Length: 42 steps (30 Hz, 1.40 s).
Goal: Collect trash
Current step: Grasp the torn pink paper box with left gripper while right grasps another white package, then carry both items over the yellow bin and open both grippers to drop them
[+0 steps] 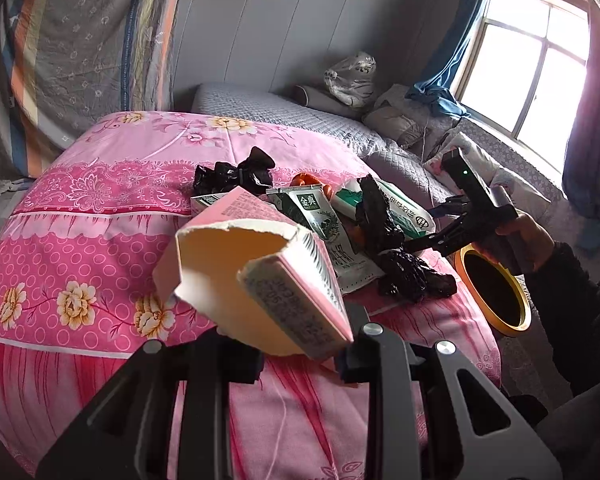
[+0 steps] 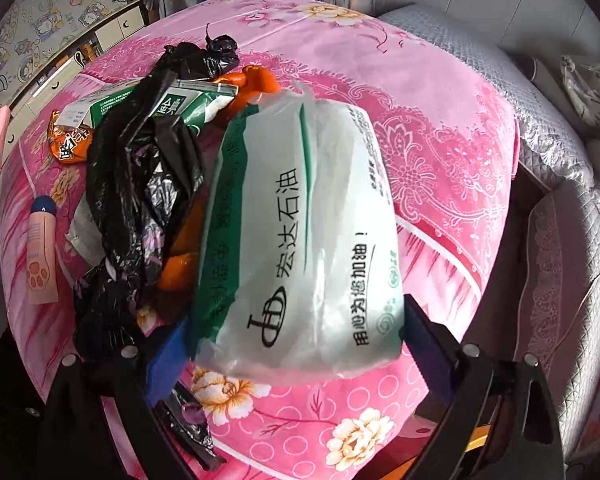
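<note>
Gripping a torn pink carton, the left gripper has its jaws clenched on the carton's lower end; the open, ragged top tilts up toward the camera. Carton is held above the pink floral bedspread, clear of the rest of the trash.

Trash pile sits on the bedspread past the carton. Left to right in the left wrist view: crumpled black plastic bag, green-and-white milk carton, white-and-green plastic packet, second black bag lying over it. Orange wrapper shows behind the milk carton.

Right gripper reaches into the pile from the right, held by a person's hand in a dark sleeve. A yellow-rimmed roll sits just beside that hand.

Right wrist view, left to right: pink tube lying flat on the spread, black bags, then the white-and-green packet between the blue-padded fingers. Jaws stand wide on either side of the packet; cannot tell whether pads press on it.
</note>
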Tool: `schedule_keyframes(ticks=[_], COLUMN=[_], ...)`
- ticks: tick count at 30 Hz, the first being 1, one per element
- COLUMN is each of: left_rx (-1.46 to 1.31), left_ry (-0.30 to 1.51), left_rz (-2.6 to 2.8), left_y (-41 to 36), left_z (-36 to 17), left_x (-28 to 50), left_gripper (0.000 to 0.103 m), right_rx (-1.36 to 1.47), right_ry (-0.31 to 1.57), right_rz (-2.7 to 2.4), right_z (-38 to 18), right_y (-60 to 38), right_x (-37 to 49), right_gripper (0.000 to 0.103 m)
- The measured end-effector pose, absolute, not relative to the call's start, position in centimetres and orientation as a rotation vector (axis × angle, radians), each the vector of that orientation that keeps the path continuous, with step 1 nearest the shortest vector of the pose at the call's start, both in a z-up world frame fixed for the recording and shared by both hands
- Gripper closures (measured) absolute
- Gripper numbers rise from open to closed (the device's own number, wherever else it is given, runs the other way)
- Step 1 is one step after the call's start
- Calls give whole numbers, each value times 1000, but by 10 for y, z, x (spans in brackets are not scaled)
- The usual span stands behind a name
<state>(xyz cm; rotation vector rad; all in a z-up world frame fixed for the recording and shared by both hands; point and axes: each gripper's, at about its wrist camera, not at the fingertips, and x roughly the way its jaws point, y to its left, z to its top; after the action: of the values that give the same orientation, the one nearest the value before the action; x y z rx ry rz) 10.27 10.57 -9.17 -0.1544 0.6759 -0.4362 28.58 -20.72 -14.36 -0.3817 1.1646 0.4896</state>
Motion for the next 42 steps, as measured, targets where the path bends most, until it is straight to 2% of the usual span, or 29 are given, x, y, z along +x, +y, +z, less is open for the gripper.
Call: schedule_keyframes(ticks=[2,3,6,9,20,42], left_rx=[-152,-151,-145,-134,-100,0], left_ry=[675,674,668,664,607,559], left_rz=[-432,-429,-419,-407,-392,-591], left_y=[106,106,107,108,85,-28], left_z=[-90,-90,-87,-86,-70,-36], left_x=[103,103,101,100,104,106], left_gripper=[79,79,78,78,78,78], right_rx=[-334,-295,-173,-40,274,434], right_ry=[1181,1181,1166,1136,982,840], right_rz=[491,489,500,515,675,506], right_z=[-148,-147,-136,-120,-56,-44], right_y=[-207,-208,-219,-238,-277,-356], right_x=[295,298,299,294,223,119], right_gripper=[16,25,41,46,47,46])
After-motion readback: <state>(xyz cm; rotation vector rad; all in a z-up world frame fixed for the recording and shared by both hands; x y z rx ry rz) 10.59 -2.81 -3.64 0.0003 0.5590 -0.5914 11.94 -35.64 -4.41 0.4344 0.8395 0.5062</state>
